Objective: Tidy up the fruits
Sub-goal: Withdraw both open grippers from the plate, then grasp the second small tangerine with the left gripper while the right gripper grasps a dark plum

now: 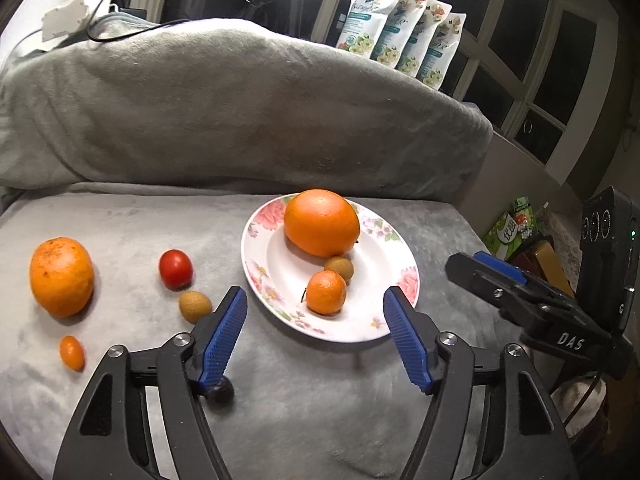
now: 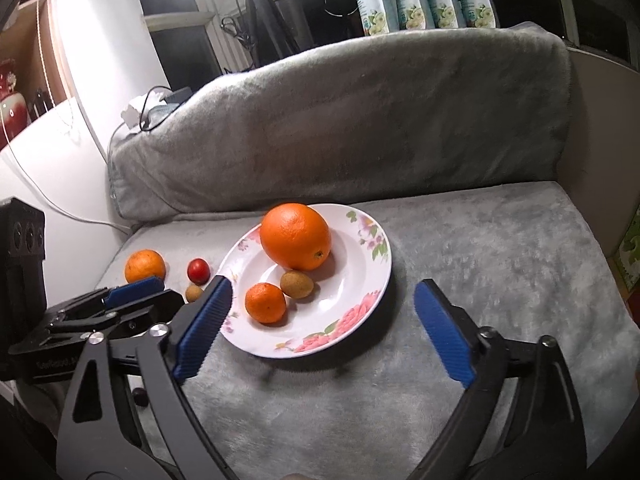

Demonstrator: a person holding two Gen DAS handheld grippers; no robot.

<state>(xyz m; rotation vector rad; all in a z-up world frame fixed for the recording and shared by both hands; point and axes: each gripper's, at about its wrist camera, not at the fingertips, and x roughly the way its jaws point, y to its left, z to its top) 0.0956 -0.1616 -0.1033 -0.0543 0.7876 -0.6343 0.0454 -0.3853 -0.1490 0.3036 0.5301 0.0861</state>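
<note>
A white floral plate (image 1: pixel 376 320) lies on the grey blanket and holds a big orange (image 1: pixel 321 222), a small mandarin (image 1: pixel 326 292) and a brown longan (image 1: pixel 339 268). To its left on the blanket lie another orange (image 1: pixel 61 276), a red tomato (image 1: pixel 175 269), a second longan (image 1: pixel 195 306), a kumquat (image 1: pixel 72 353) and a dark grape (image 1: pixel 219 392) beside my left finger. My left gripper (image 1: pixel 317 292) is open over the plate's near edge, its pads clear of the mandarin. My right gripper (image 2: pixel 323 286) is open wide at the plate's (image 2: pixel 360 312) near side, holding nothing.
A blanket-covered backrest (image 1: pixel 240 112) rises behind the plate. Several flowered pouches (image 1: pixel 400 28) stand on the sill beyond it. The seat drops off at the right, where a green box (image 1: pixel 510 228) stands. A tripod (image 2: pixel 260 12) and cables are at the back left.
</note>
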